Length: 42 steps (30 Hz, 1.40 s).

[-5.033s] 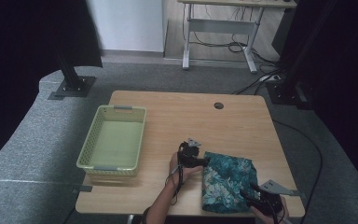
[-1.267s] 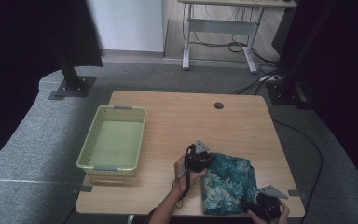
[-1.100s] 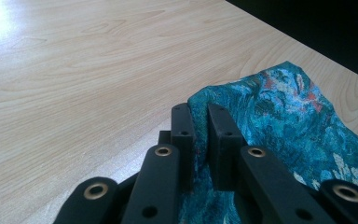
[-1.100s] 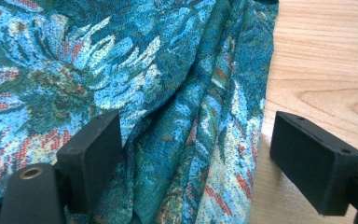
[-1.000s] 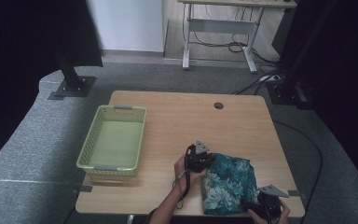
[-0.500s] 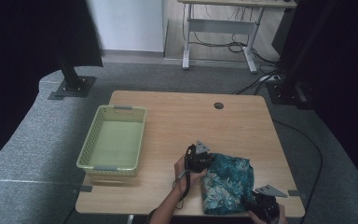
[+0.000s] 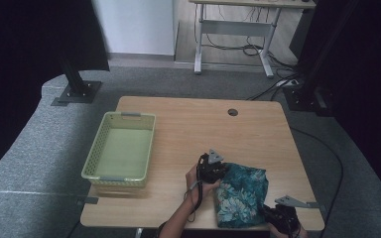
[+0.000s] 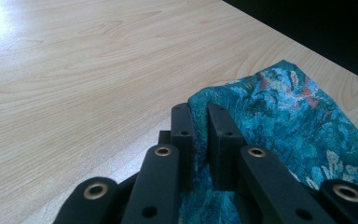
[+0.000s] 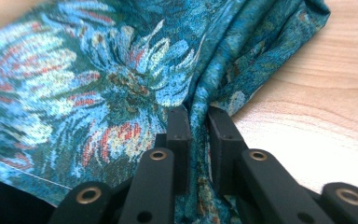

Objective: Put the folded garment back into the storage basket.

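Left gripper (image 7: 217, 171) pinches one edge of the single teal floral cloth (image 7: 242, 194); right gripper (image 7: 273, 214), jaws having just closed, clamps a fold at the tabletop's (image 7: 198, 129) near right corner, where the cloth lies. One green basket (image 7: 120, 150) sits at the left edge.

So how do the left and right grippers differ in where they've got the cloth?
The left gripper pinches the floral cloth at its far left corner, mid-table; the right gripper pinches the near right edge by the table's front rim. The left grips a thin edge, the right a bunched fold; its jaws have just been closing. Both are shut on the cloth.
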Each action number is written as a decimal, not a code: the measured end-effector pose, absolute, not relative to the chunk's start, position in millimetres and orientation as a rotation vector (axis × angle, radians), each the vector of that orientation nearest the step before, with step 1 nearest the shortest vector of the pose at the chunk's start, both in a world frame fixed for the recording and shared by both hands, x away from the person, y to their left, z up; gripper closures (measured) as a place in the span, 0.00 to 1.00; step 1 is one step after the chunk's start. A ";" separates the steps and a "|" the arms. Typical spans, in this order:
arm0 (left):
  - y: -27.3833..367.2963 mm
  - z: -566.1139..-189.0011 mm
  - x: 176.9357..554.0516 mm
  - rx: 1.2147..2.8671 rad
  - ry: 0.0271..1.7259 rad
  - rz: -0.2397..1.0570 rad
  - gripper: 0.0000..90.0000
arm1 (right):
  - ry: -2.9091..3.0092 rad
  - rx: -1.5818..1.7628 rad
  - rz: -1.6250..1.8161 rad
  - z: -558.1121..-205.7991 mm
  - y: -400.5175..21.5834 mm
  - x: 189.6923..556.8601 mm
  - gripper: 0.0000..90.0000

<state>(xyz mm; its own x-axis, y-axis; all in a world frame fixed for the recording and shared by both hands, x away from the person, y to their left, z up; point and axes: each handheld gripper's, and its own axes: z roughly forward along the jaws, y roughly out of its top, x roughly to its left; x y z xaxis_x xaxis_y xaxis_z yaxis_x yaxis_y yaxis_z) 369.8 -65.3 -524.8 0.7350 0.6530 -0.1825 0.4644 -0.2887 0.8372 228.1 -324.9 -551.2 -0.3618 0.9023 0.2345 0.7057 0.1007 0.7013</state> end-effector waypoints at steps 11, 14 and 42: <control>-64.8 -519.6 369.5 1.947 0.843 0.234 0.91 | 2.106 1.687 1.442 -557.9 -346.8 233.7 0.91; -63.6 -517.3 369.0 1.945 0.841 0.236 0.91 | 2.097 1.683 1.489 -556.7 -346.7 233.0 0.92; -40.9 -487.8 364.9 1.900 0.812 0.263 0.91 | 2.049 1.490 1.736 -533.8 -333.3 229.8 0.92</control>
<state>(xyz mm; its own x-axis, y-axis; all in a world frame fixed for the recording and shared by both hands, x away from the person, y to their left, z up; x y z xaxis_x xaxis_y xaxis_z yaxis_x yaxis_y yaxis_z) 364.9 -40.9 -487.8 0.7496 0.6401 -0.1683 0.4200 -0.2635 0.8684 229.8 -333.3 -533.8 -0.5275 0.6862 0.5009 0.6069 -0.1083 0.7874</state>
